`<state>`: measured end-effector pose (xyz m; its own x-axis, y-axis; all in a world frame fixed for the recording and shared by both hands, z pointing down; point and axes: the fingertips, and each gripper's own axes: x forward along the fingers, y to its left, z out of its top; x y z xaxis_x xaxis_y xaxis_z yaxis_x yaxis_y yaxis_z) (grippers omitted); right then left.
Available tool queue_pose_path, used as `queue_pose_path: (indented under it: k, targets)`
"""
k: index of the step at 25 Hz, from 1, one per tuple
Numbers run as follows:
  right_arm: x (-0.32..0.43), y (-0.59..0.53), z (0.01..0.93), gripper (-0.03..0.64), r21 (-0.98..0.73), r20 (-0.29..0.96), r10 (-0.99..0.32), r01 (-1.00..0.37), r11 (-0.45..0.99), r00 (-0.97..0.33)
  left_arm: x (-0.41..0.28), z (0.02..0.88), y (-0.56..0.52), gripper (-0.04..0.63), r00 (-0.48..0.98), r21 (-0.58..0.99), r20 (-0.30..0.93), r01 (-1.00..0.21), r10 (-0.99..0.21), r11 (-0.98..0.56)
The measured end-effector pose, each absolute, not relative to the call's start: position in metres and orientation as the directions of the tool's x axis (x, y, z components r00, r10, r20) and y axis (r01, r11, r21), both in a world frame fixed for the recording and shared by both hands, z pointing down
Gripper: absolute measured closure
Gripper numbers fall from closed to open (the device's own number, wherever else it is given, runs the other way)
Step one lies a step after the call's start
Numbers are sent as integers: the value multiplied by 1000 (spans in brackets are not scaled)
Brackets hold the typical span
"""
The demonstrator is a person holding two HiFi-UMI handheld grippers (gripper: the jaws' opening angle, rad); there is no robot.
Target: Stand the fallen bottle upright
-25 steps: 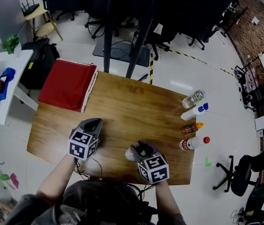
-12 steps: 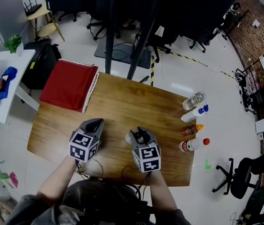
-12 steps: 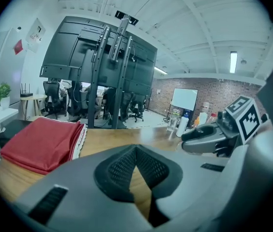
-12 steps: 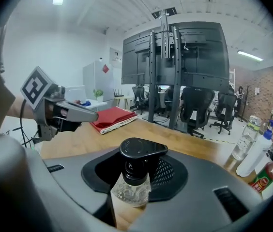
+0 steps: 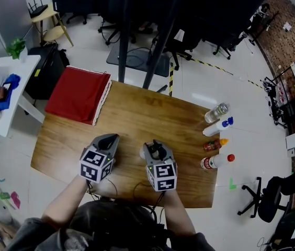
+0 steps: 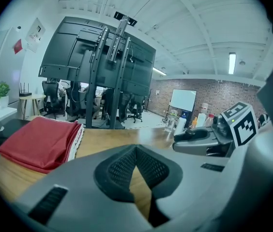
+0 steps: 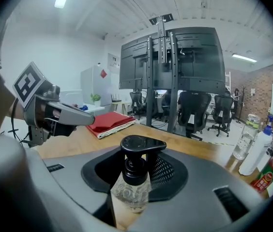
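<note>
On table (image 5: 137, 114) near front edge, right gripper (image 5: 153, 149) grips bottle (image 7: 133, 191)

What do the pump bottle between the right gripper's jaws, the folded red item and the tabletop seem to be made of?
Pump bottle: clear, glossy body, likely plastic, since light passes through it; its pump head looks like black matte plastic.
Folded red item: soft matte fabric, with layered folds and a pale edge.
Tabletop: wood or wood-look laminate, with visible grain and a slight sheen.
</note>
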<state>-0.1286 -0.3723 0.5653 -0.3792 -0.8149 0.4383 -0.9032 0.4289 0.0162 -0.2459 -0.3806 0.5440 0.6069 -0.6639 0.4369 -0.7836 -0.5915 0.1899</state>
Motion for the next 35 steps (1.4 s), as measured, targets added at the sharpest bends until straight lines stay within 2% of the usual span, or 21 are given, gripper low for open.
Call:
queue_pose_path:
  k: [13, 18, 19, 20, 21, 23, 28, 35]
  targets:
    - [-133, -363, 559, 454, 90, 349, -866, -907, 412, -359, -245, 539, -354, 583, 622, 184, 421, -771, -660, -609]
    - [-127, -359, 570, 368, 31, 349, -871, -925, 379, -345, -247, 532, -342, 583, 630, 171, 415, -763, -657, -624]
    - [-127, -359, 570, 336, 23, 342, -875, -928, 371, -342, -247, 530, -339, 583, 632, 167, 413, -761, -656, -627]
    - [-126, -357, 570, 236, 17, 334, -879, -930, 368, -341, -247, 529, -336, 583, 633, 163, 411, -759, -656, -630]
    - [-126, -354, 569, 207, 16, 327, -882, -932, 363, -338, -248, 527, -334, 583, 634, 160, 409, -758, -656, -633]
    - [-126, -348, 568, 207, 31, 314, -894, -937, 347, -320, -250, 525, -329, 583, 635, 157, 406, -757, -657, -635]
    - [-126, -329, 556, 150, 39, 257, -925, -954, 299, -279, -263, 521, -319, 583, 626, 164, 394, -768, -672, -619]
    - [-134, -283, 496, 150, 48, 156, -960, -968, 245, -235, -283, 487, -300, 583, 628, 161, 318, -774, -710, -613]
